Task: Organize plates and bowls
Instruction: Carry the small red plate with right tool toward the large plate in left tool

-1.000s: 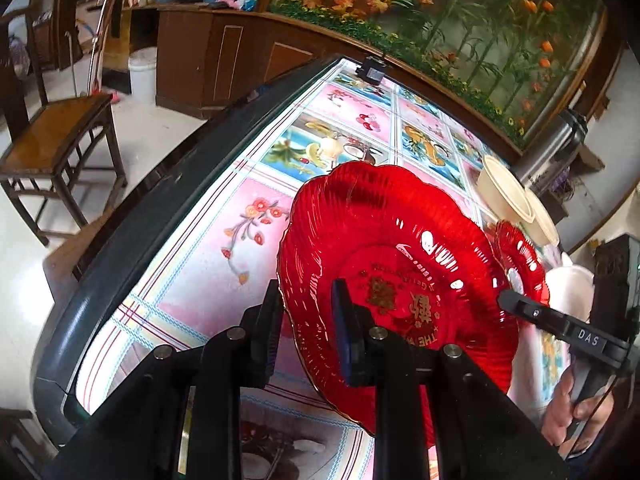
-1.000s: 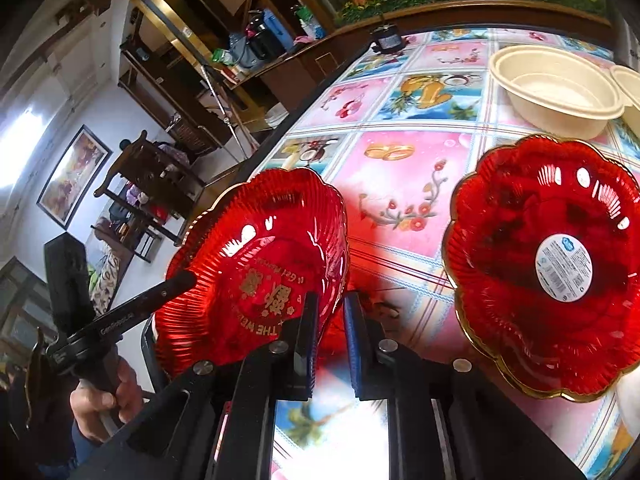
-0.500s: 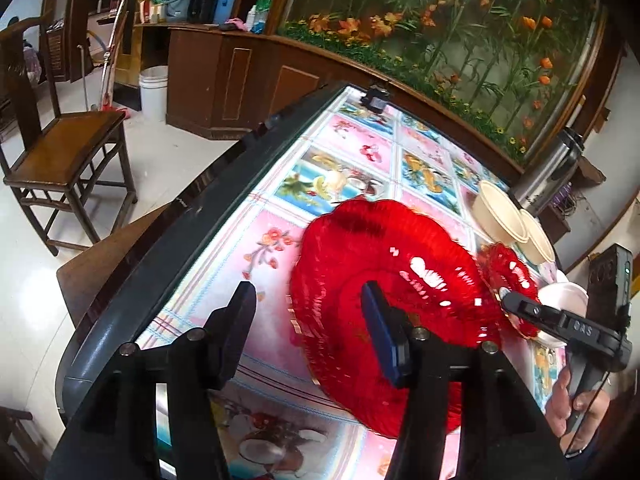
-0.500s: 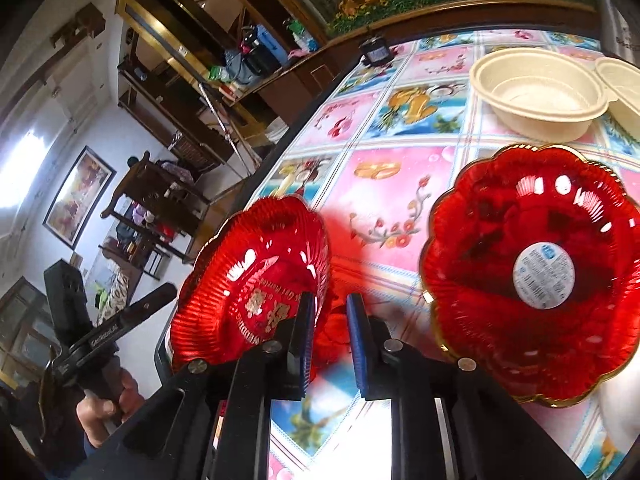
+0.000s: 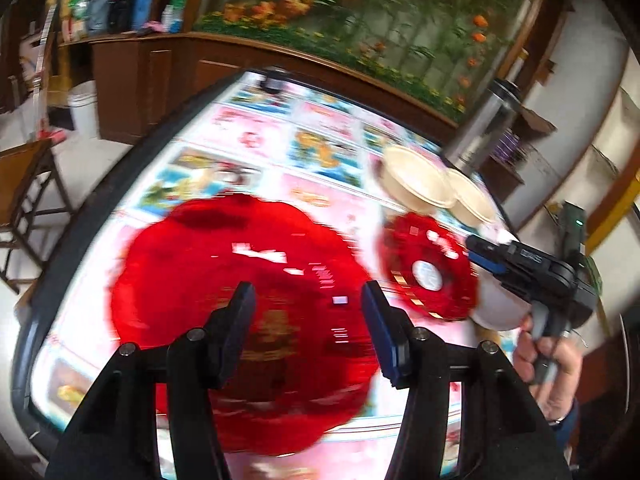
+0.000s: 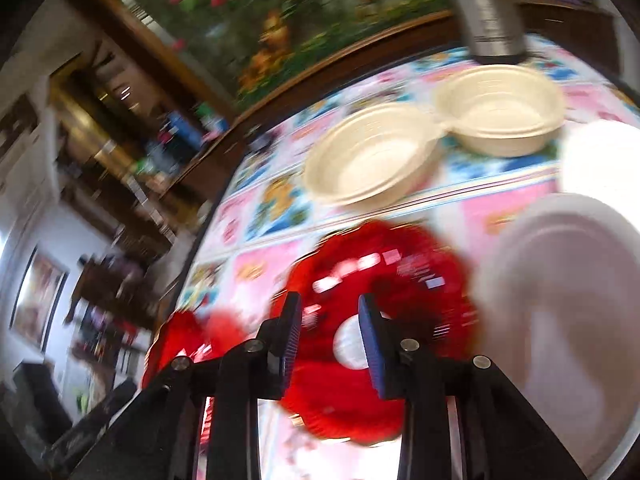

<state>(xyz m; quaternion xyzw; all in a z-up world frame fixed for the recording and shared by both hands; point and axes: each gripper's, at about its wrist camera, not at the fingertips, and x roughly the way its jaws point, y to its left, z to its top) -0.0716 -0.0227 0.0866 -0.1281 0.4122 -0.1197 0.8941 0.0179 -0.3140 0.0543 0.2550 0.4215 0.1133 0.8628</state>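
Right tool (image 6: 330, 330), jaws apart and just been opening with nothing clamped, hangs directly over the labelled red plate (image 6: 404, 280) on the surface (image 6: 508, 208); left tool (image 5: 308, 330), apart and empty, is over the larger red plate (image 5: 192, 264) beside it.

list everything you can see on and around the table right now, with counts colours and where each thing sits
red plates: 2, clear red; larger one near the table's left edge, smaller one with a white sticker further right
cream bowls: 2, cream, side by side behind the smaller plate
white dishes: at least 2, white, far right; blurred
metal flask: 1, silver, behind the bowls
tablecloth: 1, pink and blue picture squares
wooden chair: 1, brown, on the floor at left
white bucket: 1, by the cabinet
left gripper: black, open, empty
right gripper: black, jaws just opening, empty
hand: holds the right gripper
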